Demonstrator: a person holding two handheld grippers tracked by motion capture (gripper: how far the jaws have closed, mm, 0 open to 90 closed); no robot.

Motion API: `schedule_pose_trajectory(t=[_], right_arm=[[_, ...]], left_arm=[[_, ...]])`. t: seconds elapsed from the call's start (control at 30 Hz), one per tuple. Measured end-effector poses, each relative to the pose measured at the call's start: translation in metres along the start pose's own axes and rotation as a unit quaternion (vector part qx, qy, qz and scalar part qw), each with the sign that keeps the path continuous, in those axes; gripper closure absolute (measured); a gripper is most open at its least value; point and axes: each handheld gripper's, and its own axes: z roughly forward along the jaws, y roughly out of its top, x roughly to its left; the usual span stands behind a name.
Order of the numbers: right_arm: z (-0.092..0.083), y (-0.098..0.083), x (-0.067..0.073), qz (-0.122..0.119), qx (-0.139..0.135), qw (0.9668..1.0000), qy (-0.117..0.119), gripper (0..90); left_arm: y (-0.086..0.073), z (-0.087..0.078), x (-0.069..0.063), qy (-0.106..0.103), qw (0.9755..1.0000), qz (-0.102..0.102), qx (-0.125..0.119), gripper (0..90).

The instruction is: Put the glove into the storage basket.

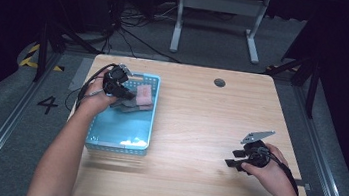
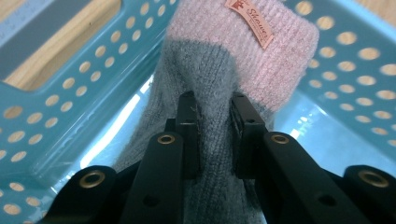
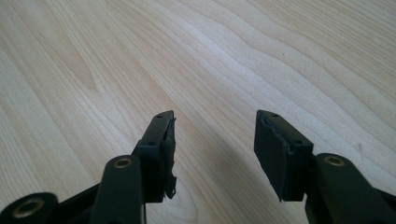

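Observation:
A grey knitted sock with a pink cuff [image 2: 219, 70] is pinched between the jaws of my left gripper [image 2: 214, 105], which is shut on its grey part. In the high view the left gripper [image 1: 125, 94] holds the sock [image 1: 139, 98] over the far end of a blue perforated basket [image 1: 121, 144] at the table's left. The pink cuff carries a small orange label [image 2: 250, 22]. My right gripper [image 3: 212, 128] stands open just above bare wood. In the high view that right gripper [image 1: 232, 158] sits at the table's right, jaws pointing left.
The basket's holed walls [image 2: 56, 93] close around the sock on both sides. The wooden table [image 1: 199, 126] has a round cable hole [image 1: 219, 82] at the back. Beyond it are a desk frame [image 1: 217, 17], floor cables and a taped floor mark.

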Motion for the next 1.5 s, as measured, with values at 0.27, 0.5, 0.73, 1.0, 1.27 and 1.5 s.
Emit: schedule_pose_trajectory(t=[0.27,0.5,0.73,1.0,1.27,1.5], right_arm=[[0.001,0.001,0.002,0.000,-0.005,1.0000,0.001,48.8],[-0.002,0.002,0.004,-0.001,-0.009,1.0000,-0.001,48.6],[-0.001,0.001,0.003,-0.001,-0.007,1.0000,-0.001,48.4],[0.001,0.001,0.003,0.002,-0.003,1.0000,0.001,48.2],[0.002,0.000,0.003,0.002,-0.002,1.0000,0.001,47.9],[0.001,0.000,0.004,0.000,-0.005,1.0000,0.001,47.6]], left_arm=[[0.001,0.011,0.002,-0.002,0.9998,-0.010,0.019,76.7],[0.003,0.019,0.000,0.000,0.9993,-0.007,0.036,76.6],[0.004,0.025,0.000,0.006,0.9990,-0.006,0.044,76.0],[0.009,0.033,-0.003,0.018,0.9977,0.027,0.060,75.2],[0.015,0.030,-0.010,0.020,0.9952,0.065,0.071,76.0],[0.016,0.036,-0.010,0.002,0.9937,0.086,0.072,75.8]])
